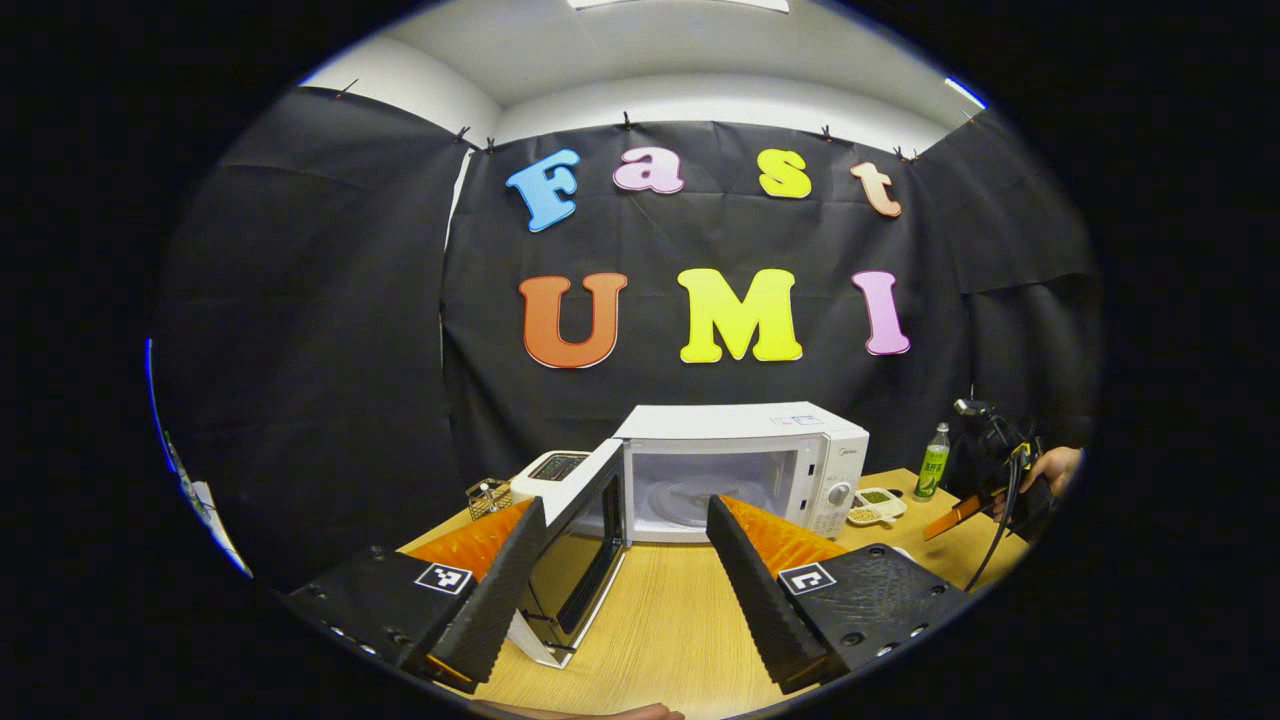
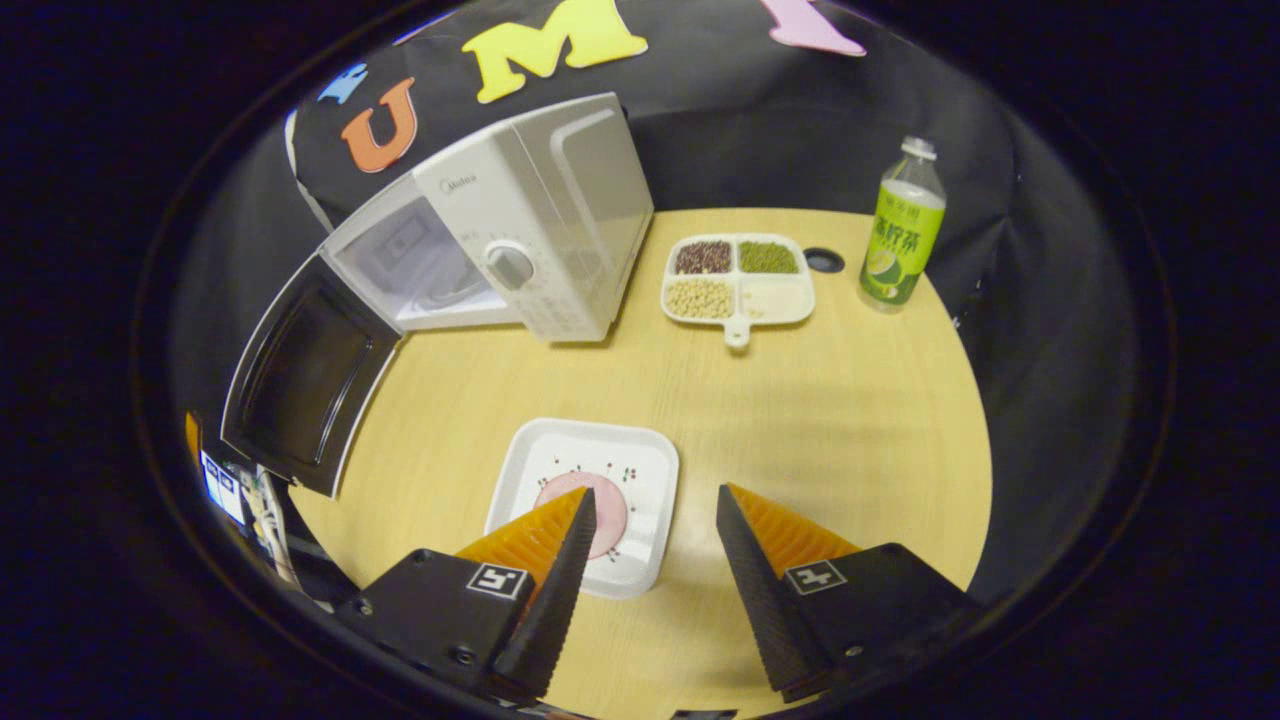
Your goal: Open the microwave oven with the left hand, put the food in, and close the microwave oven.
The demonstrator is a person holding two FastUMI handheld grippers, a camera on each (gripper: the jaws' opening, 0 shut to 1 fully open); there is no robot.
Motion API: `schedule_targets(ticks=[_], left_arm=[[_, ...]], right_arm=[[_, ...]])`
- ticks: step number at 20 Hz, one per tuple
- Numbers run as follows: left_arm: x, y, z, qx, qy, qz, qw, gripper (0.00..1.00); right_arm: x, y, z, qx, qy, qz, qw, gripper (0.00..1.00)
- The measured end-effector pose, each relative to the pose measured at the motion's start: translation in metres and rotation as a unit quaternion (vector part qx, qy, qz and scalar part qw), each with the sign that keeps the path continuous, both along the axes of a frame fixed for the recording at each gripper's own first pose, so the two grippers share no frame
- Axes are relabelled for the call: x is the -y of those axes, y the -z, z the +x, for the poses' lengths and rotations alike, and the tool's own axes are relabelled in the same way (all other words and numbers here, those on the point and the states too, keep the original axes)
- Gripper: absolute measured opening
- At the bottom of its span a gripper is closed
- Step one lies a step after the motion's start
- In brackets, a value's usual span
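A white microwave (image 1: 760,455) stands on the wooden table with its door (image 1: 580,545) swung wide open to the left and its cavity empty. In the right gripper view the same microwave (image 2: 520,230) sits at the upper left, its dark door (image 2: 305,380) hanging open. A white square plate with a pink slice of food (image 2: 590,500) lies on the table just beyond my right gripper (image 2: 650,545), which is open, with its left finger over the plate's near edge. My left gripper (image 1: 625,560) is open in front of the microwave, with the door near its left finger.
A divided white tray of beans (image 2: 738,280) and a green bottle (image 2: 900,235) stand right of the microwave. A white toaster (image 1: 548,470) and a wire basket (image 1: 488,497) sit left of it. A hand holding the other gripper (image 1: 1010,480) shows at the far right of the left gripper view.
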State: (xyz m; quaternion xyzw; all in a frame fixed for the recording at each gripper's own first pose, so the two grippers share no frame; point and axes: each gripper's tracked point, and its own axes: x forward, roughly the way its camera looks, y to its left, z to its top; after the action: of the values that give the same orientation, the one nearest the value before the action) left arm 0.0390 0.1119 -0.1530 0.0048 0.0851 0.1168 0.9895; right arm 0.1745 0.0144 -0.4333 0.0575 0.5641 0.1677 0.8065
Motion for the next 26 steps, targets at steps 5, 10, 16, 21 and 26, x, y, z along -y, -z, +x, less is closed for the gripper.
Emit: schedule_targets(ticks=[5,10,16,21,26], left_arm=[[0.01,-0.008,0.009,0.002,0.005,0.004,1.0,0.84],[0.013,-0.011,0.009,0.007,0.004,-0.001,1.0,0.85],[0.014,-0.014,0.001,0.009,0.0,-0.004,1.0,0.96],[0.012,-0.014,-0.006,0.013,0.0,0.0,1.0,0.85],[0.002,-0.009,-0.018,0.021,0.008,-0.018,1.0,0.95]], right_arm=[[-0.008,0.044,-0.01,-0.114,-0.001,0.023,0.993,0.51],[-0.012,0.07,-0.022,-0.248,0.0,0.117,0.962,0.04],[-0.007,0.067,-0.028,-0.251,0.026,0.163,0.954,0.04],[0.0,0.043,-0.037,-0.225,0.046,0.175,0.957,0.04],[-0.019,-0.007,-0.047,-0.185,0.061,0.188,0.963,0.04]])
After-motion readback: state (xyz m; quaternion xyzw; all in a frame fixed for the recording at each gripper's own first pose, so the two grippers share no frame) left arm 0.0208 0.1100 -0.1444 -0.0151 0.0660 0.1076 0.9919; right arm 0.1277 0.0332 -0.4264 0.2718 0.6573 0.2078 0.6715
